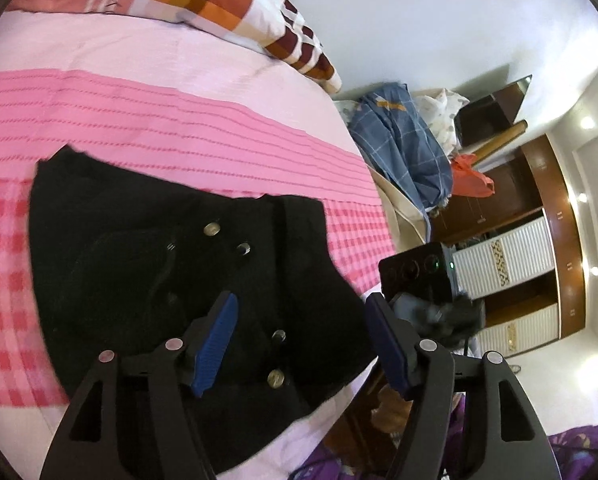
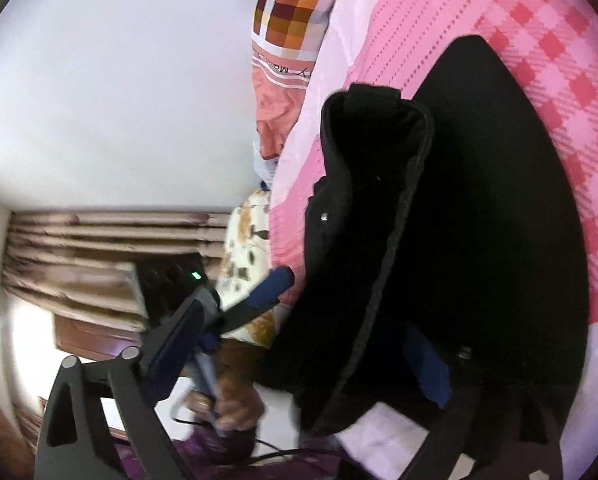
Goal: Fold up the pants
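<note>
Both tools spread, pinching nothing: left tool (image 1: pixel 299 344) hovering over black pants (image 1: pixel 171 248) on bed (image 1: pixel 179 120); right tool (image 2: pixel 299 356) straddling raised waistband, risking fold springing open.

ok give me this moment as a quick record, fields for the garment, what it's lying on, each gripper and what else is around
garment: black pants with metal snap buttons, bunched, waistband gaping open in the right wrist view
surface: pink striped and checked bedspread
left gripper: open, blue pads over the pants' near edge, nothing clamped
right gripper: open wide; the pants' edge lies between its fingers, not pinched
nearby: orange and brown checked pillow at the head of the bed; blue plaid cloth piled beside the bed
fold: not yet neat
</note>
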The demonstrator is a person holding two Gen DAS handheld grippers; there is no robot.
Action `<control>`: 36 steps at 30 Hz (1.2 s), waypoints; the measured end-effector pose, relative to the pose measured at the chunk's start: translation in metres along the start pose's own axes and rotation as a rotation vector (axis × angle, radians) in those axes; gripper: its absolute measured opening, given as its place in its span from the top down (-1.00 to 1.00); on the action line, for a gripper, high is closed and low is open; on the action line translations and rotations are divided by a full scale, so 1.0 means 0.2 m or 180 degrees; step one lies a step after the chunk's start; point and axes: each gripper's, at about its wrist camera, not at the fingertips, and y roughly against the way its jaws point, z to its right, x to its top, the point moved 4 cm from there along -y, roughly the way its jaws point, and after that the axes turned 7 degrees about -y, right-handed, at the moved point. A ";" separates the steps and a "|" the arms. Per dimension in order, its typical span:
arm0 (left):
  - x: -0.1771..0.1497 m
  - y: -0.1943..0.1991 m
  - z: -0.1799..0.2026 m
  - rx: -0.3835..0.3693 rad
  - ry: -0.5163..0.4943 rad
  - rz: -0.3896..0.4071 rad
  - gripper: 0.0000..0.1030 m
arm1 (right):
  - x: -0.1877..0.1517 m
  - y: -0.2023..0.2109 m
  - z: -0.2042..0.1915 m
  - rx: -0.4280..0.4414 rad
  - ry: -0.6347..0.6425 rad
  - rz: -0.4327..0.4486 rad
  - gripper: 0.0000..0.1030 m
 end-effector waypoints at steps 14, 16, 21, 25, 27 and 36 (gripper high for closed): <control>-0.11 0.13 -0.01 0.0795 -0.0364 0.0148 -0.32 | -0.02 -0.22 -0.07 -0.1430 0.0785 -0.0203 0.59; -0.12 0.14 -0.04 0.1001 -0.0411 0.0208 -0.32 | -0.03 -0.19 -0.09 -0.1399 0.0885 -0.0106 0.62; -0.14 0.14 -0.10 0.1292 -0.0450 0.0241 -0.32 | -0.02 -0.08 -0.10 -0.1191 0.0800 0.0118 0.63; -0.15 0.10 -0.10 0.1407 -0.0557 0.0145 -0.32 | -0.03 0.01 -0.01 -0.1047 0.0595 0.0198 0.63; -0.15 0.06 -0.11 0.1487 -0.0607 0.0100 -0.32 | -0.03 0.03 0.02 -0.0943 0.0497 0.0227 0.63; -0.14 0.05 -0.22 0.1661 -0.0489 0.0015 -0.32 | -0.01 0.08 0.02 -0.0894 0.0516 0.0356 0.63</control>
